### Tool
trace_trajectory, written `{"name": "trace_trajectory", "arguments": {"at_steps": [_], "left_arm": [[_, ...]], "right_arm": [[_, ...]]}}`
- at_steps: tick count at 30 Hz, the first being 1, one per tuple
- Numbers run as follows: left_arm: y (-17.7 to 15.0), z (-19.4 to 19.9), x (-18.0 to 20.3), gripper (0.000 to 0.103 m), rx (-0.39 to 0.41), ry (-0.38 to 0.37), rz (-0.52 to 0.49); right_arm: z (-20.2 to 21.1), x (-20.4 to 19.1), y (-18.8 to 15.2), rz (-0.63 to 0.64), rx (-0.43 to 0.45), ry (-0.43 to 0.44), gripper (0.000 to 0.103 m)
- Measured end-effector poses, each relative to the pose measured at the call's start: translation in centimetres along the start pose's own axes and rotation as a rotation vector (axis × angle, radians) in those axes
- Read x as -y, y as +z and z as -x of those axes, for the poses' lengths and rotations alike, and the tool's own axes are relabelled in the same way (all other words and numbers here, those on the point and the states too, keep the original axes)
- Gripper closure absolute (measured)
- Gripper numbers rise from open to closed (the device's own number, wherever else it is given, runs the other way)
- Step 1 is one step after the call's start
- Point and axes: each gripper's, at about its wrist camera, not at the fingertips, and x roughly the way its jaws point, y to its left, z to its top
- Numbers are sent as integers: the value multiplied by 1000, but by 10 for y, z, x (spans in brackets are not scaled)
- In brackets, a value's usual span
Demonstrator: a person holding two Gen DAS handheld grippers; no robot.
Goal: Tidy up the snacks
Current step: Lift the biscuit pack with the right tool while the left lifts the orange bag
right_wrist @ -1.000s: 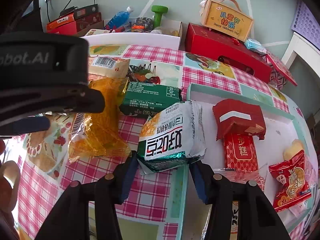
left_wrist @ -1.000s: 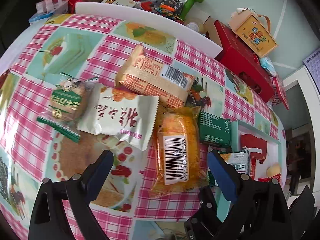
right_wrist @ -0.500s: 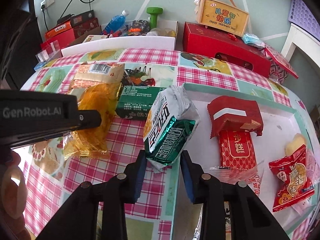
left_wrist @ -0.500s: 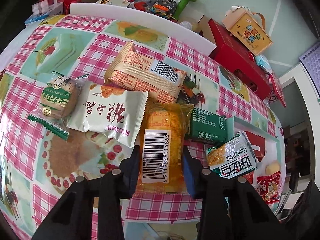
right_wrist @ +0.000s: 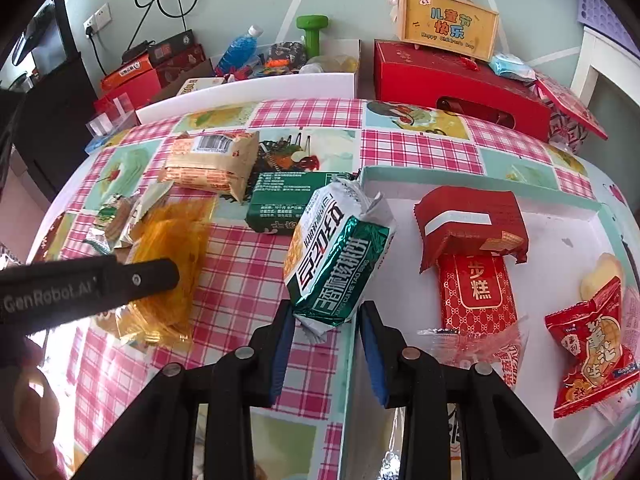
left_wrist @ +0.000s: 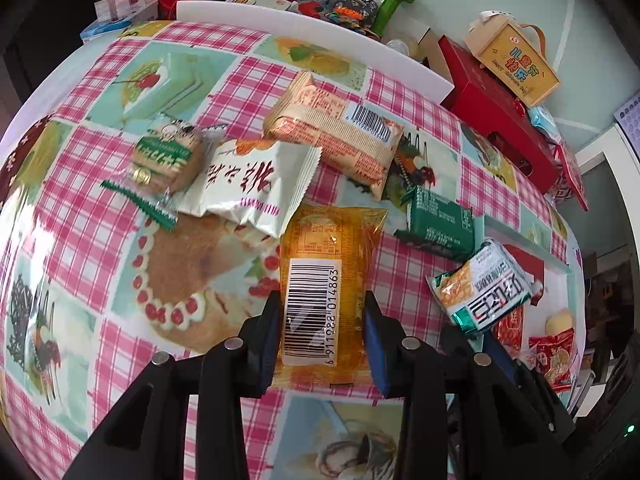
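Observation:
My left gripper [left_wrist: 322, 334] is shut on an orange see-through snack pack [left_wrist: 326, 280] with a white barcode label, near the table's front edge. My right gripper [right_wrist: 326, 336] is shut on the end of a green and white biscuit pack [right_wrist: 336, 248] and holds it tilted up beside the left rim of the white tray [right_wrist: 560, 232]. That pack also shows at the right of the left wrist view [left_wrist: 482, 286]. The orange pack and the left gripper's arm show at the left of the right wrist view [right_wrist: 168, 264].
On the checked cloth lie a dark green box [right_wrist: 288, 200], a tan wafer pack [left_wrist: 336, 136], a white pouch [left_wrist: 248, 184] and a small green cookie pack [left_wrist: 164, 160]. The tray holds red packs [right_wrist: 472, 224]. Boxes and a bottle [right_wrist: 240, 48] stand behind.
Both grippers have closed on their packs. The right one has lifted the green and white pack up on end. The left one has moved in around the orange pack.

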Motion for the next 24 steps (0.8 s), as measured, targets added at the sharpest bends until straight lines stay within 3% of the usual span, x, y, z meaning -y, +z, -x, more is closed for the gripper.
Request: {"name": "trace_trajectory", "arguments": {"at_steps": [13,14,17,24], "left_arm": [[-13,9,-7,64,-20,-13,25],[-13,9,-9,64,-21,-16,32],[-10,10,-11,64,-10,-5,51],[-9,18,-31,64,1,3,105]], "right_arm": [[16,-4,4,5,60,58,66],[15,-4,4,4,66,58,62],[15,-6,6,5,95,41,39],[18,-28,10,105,163,24,35]]}}
